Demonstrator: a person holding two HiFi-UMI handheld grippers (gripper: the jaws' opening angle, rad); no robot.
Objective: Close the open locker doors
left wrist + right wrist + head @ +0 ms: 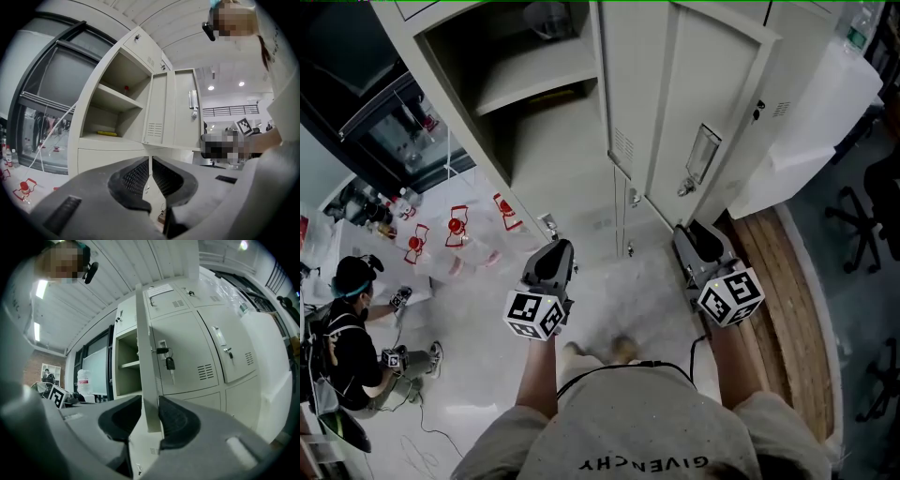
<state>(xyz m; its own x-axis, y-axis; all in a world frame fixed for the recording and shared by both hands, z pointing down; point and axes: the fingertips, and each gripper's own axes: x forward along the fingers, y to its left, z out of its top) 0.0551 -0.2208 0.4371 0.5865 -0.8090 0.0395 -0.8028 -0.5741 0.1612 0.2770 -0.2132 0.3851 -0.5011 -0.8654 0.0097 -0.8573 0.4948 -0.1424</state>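
A grey locker bank stands before me, and one upper compartment (534,75) gapes open with a bare shelf inside. Its door (694,103) swings out toward me, handle on the right face. My right gripper (686,234) is at the door's lower corner. In the right gripper view the door's edge (143,357) fills the gap between the jaws of the right gripper (150,404), and a key (169,364) hangs in the lock. My left gripper (555,251) hovers left of the door, touching nothing. In the left gripper view, the left gripper (150,161) is shut and faces the compartment (117,112), which holds a small yellow item (107,133).
A person (352,328) crouches on the floor at far left, beside red-marked plastic items (455,230). A wooden platform (778,281) runs along the right, past a white cabinet (825,122) and an office chair (862,225). Closed lockers (225,352) lie right of the door.
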